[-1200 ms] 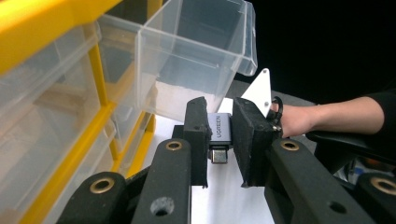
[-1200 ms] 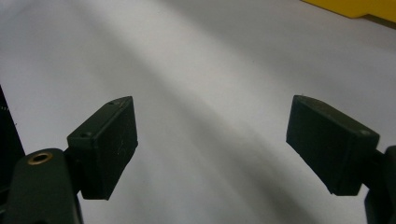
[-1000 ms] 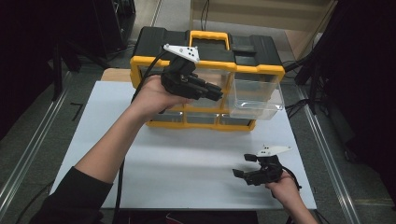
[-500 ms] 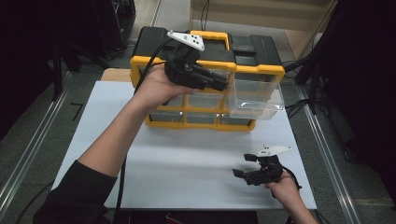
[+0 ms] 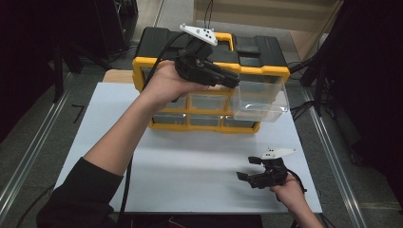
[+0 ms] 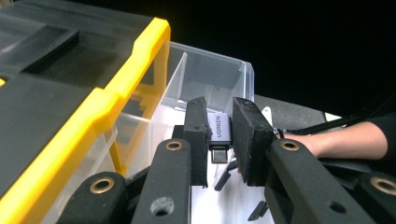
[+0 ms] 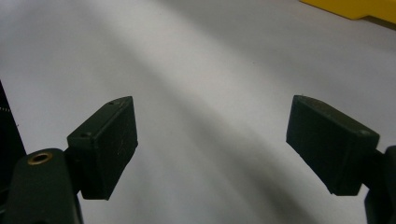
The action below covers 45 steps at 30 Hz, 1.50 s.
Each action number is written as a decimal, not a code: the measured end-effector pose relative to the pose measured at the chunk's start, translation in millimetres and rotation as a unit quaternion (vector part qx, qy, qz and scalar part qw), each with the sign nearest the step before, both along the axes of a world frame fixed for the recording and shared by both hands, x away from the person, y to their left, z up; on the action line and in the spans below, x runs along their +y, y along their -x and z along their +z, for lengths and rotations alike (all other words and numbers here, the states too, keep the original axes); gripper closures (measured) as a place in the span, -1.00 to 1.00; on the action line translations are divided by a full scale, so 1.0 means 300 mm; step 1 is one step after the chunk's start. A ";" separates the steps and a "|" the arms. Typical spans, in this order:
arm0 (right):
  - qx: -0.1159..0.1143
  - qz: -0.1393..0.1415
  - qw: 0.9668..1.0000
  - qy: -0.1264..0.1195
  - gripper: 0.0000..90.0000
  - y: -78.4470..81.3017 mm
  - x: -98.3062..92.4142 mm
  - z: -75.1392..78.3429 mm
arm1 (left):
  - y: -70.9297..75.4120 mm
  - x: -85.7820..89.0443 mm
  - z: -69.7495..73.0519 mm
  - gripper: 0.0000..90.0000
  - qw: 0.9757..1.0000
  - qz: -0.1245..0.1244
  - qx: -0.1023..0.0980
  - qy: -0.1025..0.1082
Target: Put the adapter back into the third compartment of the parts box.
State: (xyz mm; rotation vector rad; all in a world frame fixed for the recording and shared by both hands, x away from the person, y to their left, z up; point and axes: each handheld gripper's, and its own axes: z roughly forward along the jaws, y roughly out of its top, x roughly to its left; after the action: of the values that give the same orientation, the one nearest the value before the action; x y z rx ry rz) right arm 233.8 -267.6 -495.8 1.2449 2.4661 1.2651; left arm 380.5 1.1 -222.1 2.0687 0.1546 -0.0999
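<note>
we see left gripper [image 6: 219, 135] lifted higher, clamping usb adapter [image 6: 219, 128] over open drawer [image 5: 261, 97]; drop likely next | right gripper [image 5: 256, 176] spread wide, idle on worktop [image 5: 190, 161]

1. A lab or workshop is suggested by the white counter [image 5: 190, 161] framed by metal rails [image 5: 28, 156].
2. A yellow-and-black parts organizer [image 5: 209, 52] and trailing cables [image 5: 304, 107] are seen.

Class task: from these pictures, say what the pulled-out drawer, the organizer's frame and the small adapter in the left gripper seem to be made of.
Drawer: clear, glossy plastic, since you see straight through its walls.
Frame: opaque moulded plastic, yellow with a black matte top.
Adapter, held between the left gripper's fingers: probably brushed grey metal with a printed logo, though painted plastic is possible.
</note>
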 end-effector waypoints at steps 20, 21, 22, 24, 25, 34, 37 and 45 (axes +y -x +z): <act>-0.002 0.003 1.000 -0.002 -0.67 0.000 -0.001 0.000 | 0.009 -0.144 -0.014 0.73 1.000 -0.014 -0.005 -0.013; -0.002 0.003 1.000 -0.002 -0.67 0.000 -0.001 0.000 | 0.008 -0.154 -0.018 0.73 1.000 -0.015 -0.005 -0.015; -0.002 0.002 1.000 -0.002 -0.67 -0.002 -0.004 -0.001 | 0.007 -0.164 -0.022 0.73 1.000 -0.016 -0.004 -0.017; -0.002 0.002 1.000 -0.002 -0.67 -0.002 -0.008 -0.002 | 0.005 -0.183 -0.029 0.73 1.000 -0.019 -0.001 -0.016; -0.002 0.002 1.000 -0.002 -0.67 -0.002 -0.008 -0.002 | 0.003 -0.192 -0.032 0.73 1.000 -0.021 -0.003 -0.017; 0.000 0.002 1.000 -0.006 -0.67 0.002 -0.019 -0.004 | -0.009 -0.254 -0.056 0.71 1.000 -0.020 -0.005 -0.023; -0.005 0.003 1.000 -0.006 -0.67 0.008 -0.020 -0.001 | -0.008 -0.255 -0.059 0.35 1.000 -0.018 -0.003 -0.021; -0.004 0.002 1.000 -0.006 -0.67 0.009 -0.021 -0.001 | -0.008 -0.197 -0.035 0.01 1.000 -0.022 0.011 -0.016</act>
State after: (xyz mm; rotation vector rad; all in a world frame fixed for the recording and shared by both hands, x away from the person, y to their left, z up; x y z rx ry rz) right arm 231.1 -274.0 -496.2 1.2372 2.4604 1.2843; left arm 382.9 -58.1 -232.7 2.1044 0.1248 -0.1475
